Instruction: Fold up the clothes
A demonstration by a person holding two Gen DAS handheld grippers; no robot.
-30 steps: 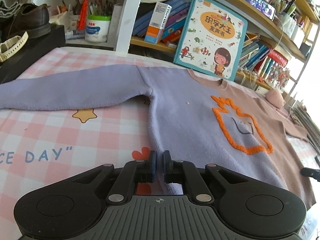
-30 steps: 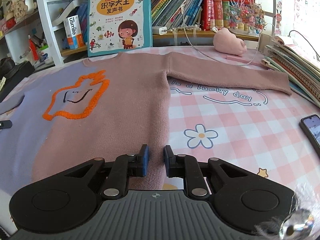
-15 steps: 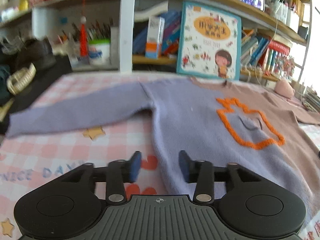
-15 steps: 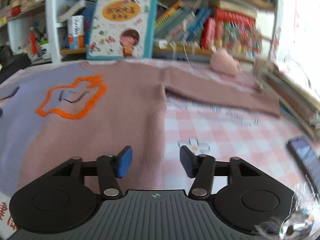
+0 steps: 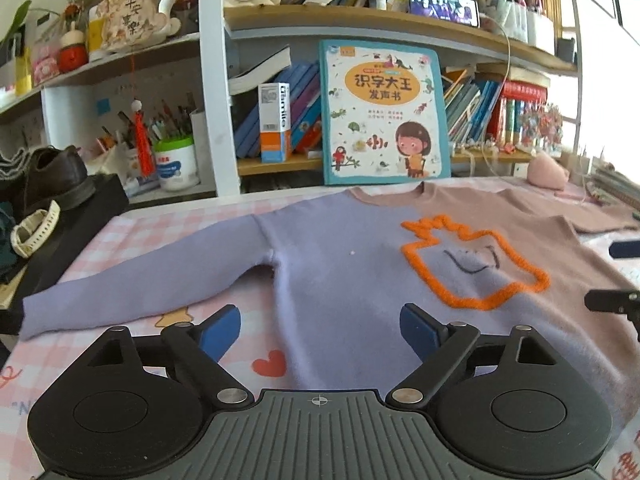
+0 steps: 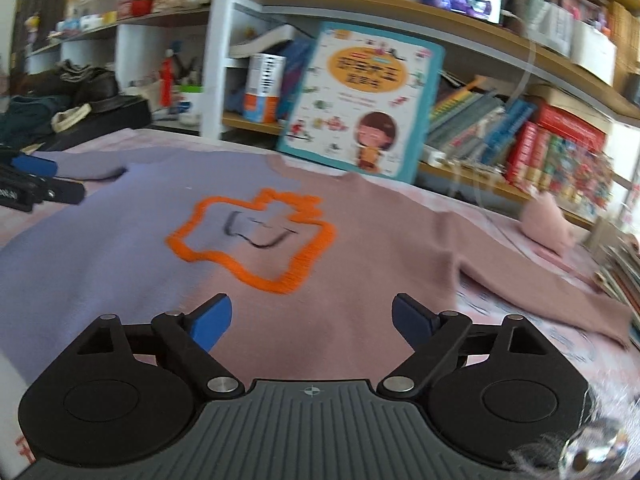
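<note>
A two-tone sweater lies flat, front up, on a pink checked cloth. Its left half is lilac, its right half dusty pink, with an orange outlined patch on the chest. The lilac sleeve stretches left, the pink sleeve right. My left gripper is open above the lilac hem, holding nothing. Over the pink hem, my right gripper is also open and empty. The left gripper's tip shows at the left edge of the right wrist view.
A bookshelf runs behind the cloth, with a picture book leaning at the sweater's collar. A black box with shoes stands at the left. A pink plush and stacked books lie at the right.
Both grippers were shut at the sweater's hem a second ago. They have opened wide, let go of the hem and risen; the right view has swung left.
</note>
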